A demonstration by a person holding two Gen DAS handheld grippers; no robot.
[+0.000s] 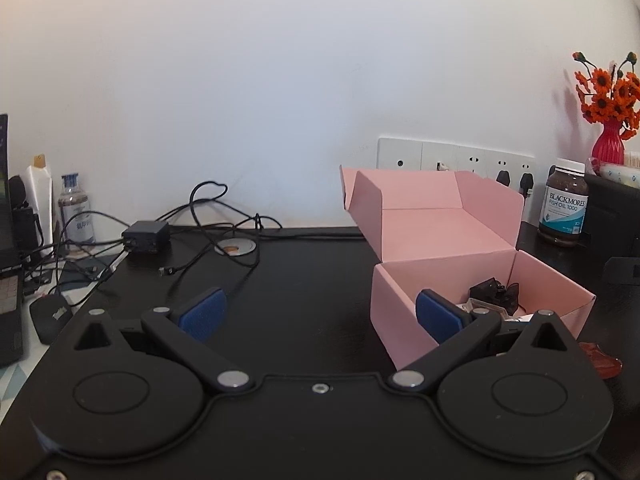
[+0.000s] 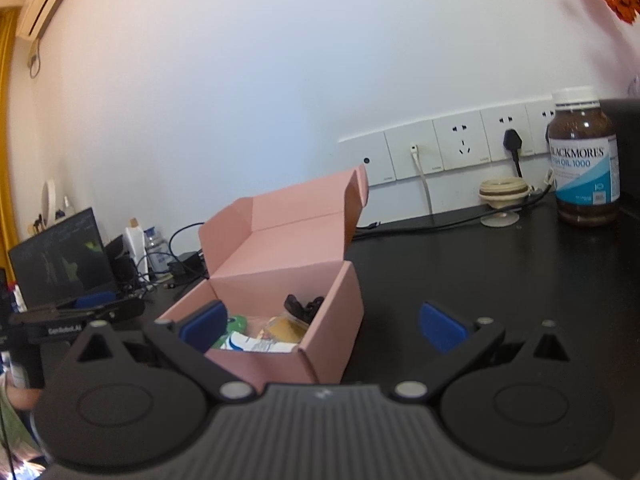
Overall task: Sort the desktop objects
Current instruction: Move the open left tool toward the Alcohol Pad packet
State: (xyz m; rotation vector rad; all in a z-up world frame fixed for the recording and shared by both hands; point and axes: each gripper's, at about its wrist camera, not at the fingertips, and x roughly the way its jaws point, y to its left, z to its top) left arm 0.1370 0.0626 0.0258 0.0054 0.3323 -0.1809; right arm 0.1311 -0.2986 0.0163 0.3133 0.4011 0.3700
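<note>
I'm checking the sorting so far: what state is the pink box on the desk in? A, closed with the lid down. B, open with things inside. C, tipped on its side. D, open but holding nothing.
B: the pink box stands upright with its lid folded back, and a dark object and some packets lie inside it.
</note>
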